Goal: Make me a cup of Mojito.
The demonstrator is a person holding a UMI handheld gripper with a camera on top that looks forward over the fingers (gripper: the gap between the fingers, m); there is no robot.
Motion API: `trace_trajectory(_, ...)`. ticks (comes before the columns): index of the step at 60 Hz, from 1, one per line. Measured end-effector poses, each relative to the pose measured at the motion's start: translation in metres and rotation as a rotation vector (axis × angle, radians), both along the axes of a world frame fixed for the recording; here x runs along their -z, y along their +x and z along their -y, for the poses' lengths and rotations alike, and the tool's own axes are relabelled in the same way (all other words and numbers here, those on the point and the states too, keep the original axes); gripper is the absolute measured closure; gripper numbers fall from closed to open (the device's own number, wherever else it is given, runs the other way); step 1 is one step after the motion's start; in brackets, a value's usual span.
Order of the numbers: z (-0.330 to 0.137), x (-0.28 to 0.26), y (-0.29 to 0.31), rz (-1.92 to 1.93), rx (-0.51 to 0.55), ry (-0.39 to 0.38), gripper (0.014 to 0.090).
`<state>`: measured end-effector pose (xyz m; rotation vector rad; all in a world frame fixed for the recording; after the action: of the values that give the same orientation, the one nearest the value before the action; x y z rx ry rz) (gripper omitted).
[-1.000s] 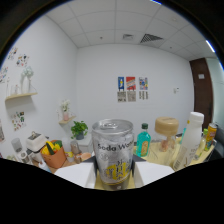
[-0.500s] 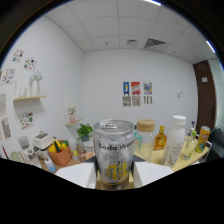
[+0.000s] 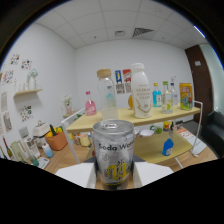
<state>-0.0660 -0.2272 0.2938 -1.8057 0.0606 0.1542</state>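
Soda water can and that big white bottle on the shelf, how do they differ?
The soda water can is silver metal; the white bottle looks opaque white. The can sits between the gripper fingers; the bottle stands on the wooden shelf beyond. Both stand upright.

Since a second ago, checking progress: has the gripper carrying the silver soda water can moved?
Yes. The gripper swung right: the wall posters slid left behind the can.

I see a wooden shelf holding a white bottle, a clear jar, a pink bottle; posters on the wall, orange pot further off.
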Motion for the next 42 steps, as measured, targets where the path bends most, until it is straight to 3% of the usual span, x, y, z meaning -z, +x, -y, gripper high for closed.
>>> trace_trajectory(10,-0.002,0.062,0.012,-0.174,0.032,-0.070,0.0532)
trace_trajectory(18,-0.004,0.086,0.013,-0.362,0.029,-0.083,0.0534)
trace_trajectory(42,-0.017,0.077,0.017,-1.264,0.046,-0.109,0.0534)
